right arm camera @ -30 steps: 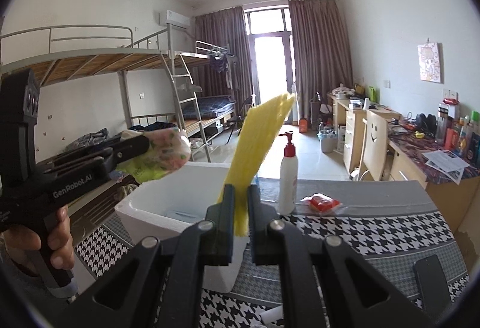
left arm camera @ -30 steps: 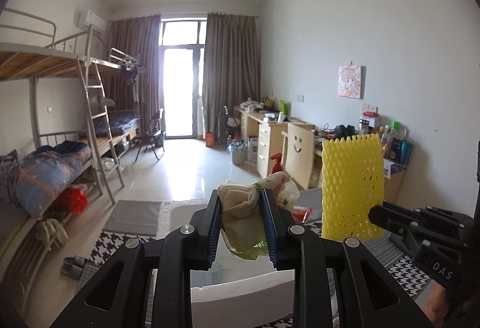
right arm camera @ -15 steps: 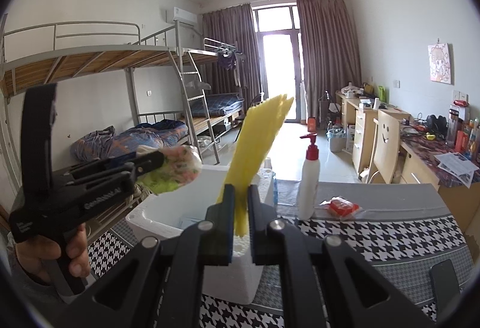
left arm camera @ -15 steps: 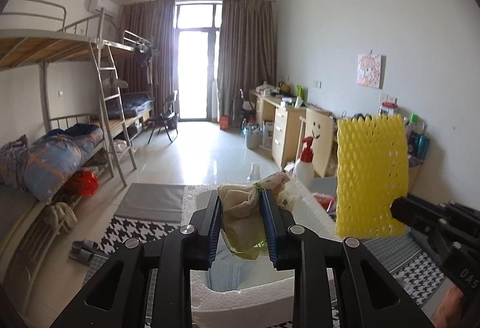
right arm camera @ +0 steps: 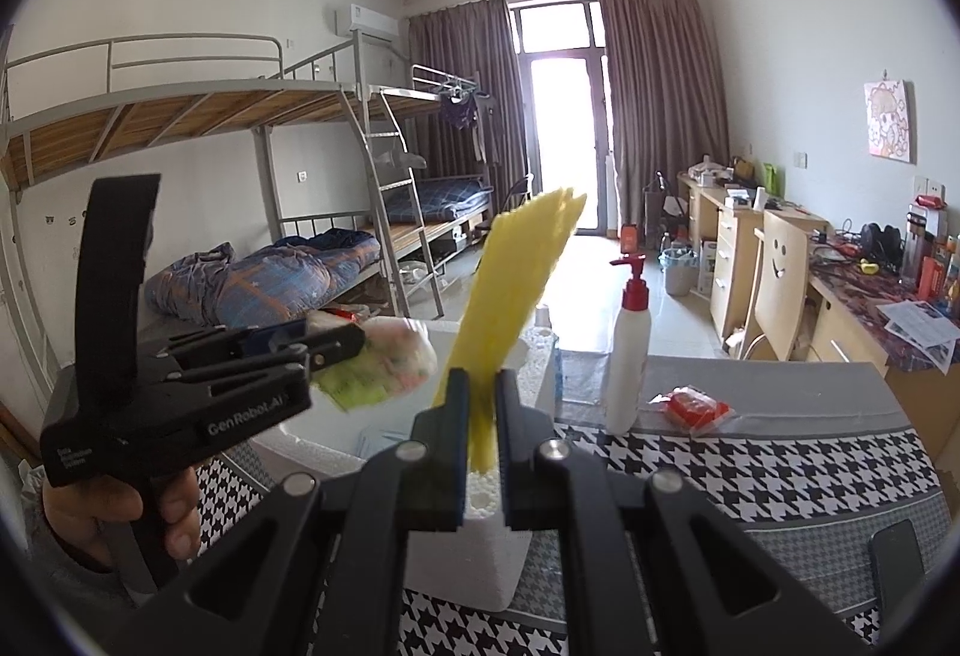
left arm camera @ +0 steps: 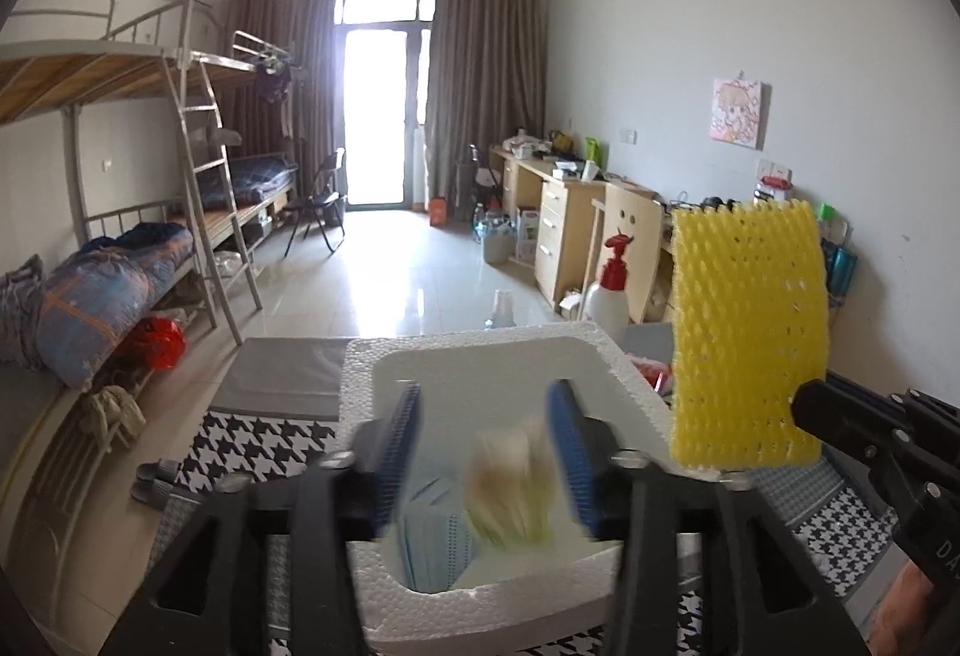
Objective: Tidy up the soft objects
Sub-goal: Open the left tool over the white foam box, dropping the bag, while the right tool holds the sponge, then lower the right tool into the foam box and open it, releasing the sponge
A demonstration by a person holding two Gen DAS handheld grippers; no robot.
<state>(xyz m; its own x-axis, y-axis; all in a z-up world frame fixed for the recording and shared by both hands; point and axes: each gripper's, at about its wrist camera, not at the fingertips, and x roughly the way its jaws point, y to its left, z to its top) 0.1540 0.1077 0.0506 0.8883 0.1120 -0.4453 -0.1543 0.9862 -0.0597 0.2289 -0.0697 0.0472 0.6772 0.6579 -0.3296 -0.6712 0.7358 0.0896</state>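
Note:
My left gripper [left arm camera: 486,446] is open above the white foam box [left arm camera: 474,350]. A crumpled cream and green soft bag [left arm camera: 513,488] is blurred and loose between the spread jaws, over the box's inside. In the right wrist view the bag [right arm camera: 390,362] sits just past the left gripper [right arm camera: 354,341]. A blue face mask [left arm camera: 432,530] lies in the box. My right gripper [right arm camera: 478,392] is shut on a yellow foam net sleeve [right arm camera: 516,290] and holds it upright beside the box [right arm camera: 480,494]. The sleeve also shows in the left wrist view [left arm camera: 747,338].
The box stands on a houndstooth cloth [right arm camera: 750,470]. A white pump bottle with a red top [right arm camera: 627,356] and a red packet [right arm camera: 693,407] stand right of the box. A dark phone [right arm camera: 894,560] lies at the cloth's right edge.
My left gripper opened and let go of the soft bag, which drops toward the box. Both grippers moved closer over the box. The right gripper still holds the yellow sleeve.

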